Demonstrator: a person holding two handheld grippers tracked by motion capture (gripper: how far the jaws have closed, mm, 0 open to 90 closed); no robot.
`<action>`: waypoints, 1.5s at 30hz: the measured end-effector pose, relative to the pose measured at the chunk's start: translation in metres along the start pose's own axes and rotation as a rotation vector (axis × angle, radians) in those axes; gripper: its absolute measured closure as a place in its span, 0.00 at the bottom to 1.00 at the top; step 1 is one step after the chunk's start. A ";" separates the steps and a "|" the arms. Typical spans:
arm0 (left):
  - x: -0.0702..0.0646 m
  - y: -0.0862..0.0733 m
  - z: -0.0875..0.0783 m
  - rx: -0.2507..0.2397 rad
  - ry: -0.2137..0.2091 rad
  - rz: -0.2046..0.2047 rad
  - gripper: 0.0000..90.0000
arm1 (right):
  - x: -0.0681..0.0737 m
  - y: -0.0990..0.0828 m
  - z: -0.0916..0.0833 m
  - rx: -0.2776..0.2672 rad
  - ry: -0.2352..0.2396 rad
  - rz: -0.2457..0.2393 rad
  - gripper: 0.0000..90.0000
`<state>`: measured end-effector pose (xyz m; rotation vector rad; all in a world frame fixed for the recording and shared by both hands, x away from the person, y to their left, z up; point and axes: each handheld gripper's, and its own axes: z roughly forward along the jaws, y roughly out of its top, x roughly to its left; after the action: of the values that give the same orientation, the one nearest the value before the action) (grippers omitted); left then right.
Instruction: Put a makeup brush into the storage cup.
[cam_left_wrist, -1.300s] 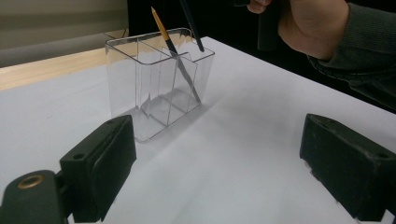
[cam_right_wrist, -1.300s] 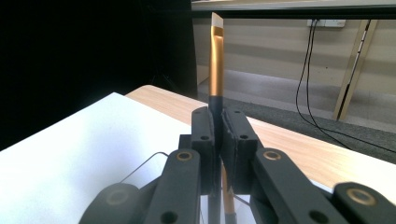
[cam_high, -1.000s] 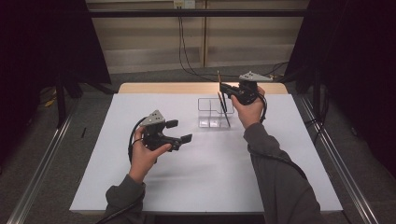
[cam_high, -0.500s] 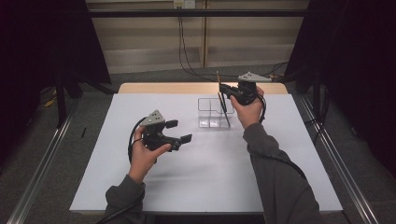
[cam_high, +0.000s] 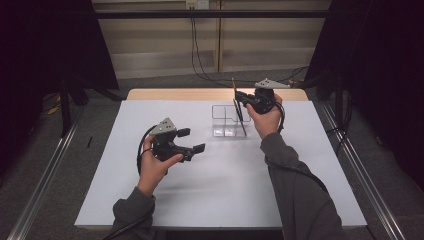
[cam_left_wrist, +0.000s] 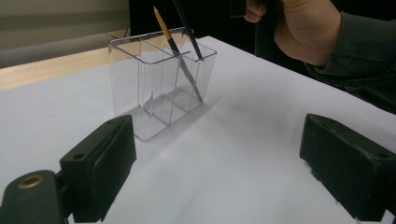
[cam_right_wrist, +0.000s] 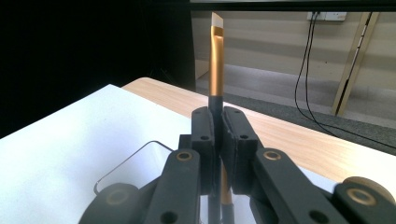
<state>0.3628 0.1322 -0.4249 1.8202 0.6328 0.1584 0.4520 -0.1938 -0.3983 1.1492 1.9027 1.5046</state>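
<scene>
Nothing differs from the earlier high view: both hands stay where they were, and the brush keeps its tilt in the box. Nearest, the left tongs (cam_high: 190, 141) hang over the white desk (cam_high: 225, 190) with their jaws spread wide and nothing between them; in the left gripper view the bare desk lies between the two black pads (cam_left_wrist: 100, 165). Ahead of these tongs and a little to their right stands the clear plastic organiser (cam_left_wrist: 161, 79), split into compartments, resting on the desk. Farther off, the right tongs (cam_right_wrist: 217, 140) are clamped tight on a brush (cam_right_wrist: 215, 60) with a dark handle, a gold ferrule and a pale angled tip that rises above the jaws; its lower end leans inside the organiser's compartment nearest the right hand (cam_high: 265, 117). A second brush (cam_left_wrist: 163, 25) with an orange handle leans in the same compartment. No brand, label or writing can be read anywhere.
</scene>
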 end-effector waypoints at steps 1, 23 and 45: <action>0.000 0.000 0.000 0.000 0.000 -0.001 0.12 | 0.000 0.000 0.000 0.000 0.003 0.002 0.94; -0.001 -0.002 -0.001 -0.002 0.000 -0.004 0.12 | 0.001 -0.005 -0.003 0.005 0.011 0.005 0.94; -0.002 -0.002 -0.003 0.001 0.007 0.004 0.12 | 0.001 -0.012 -0.009 0.007 0.001 0.015 0.94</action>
<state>0.3599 0.1339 -0.4251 1.8229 0.6348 0.1672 0.4410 -0.1986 -0.4069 1.1689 1.9058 1.5078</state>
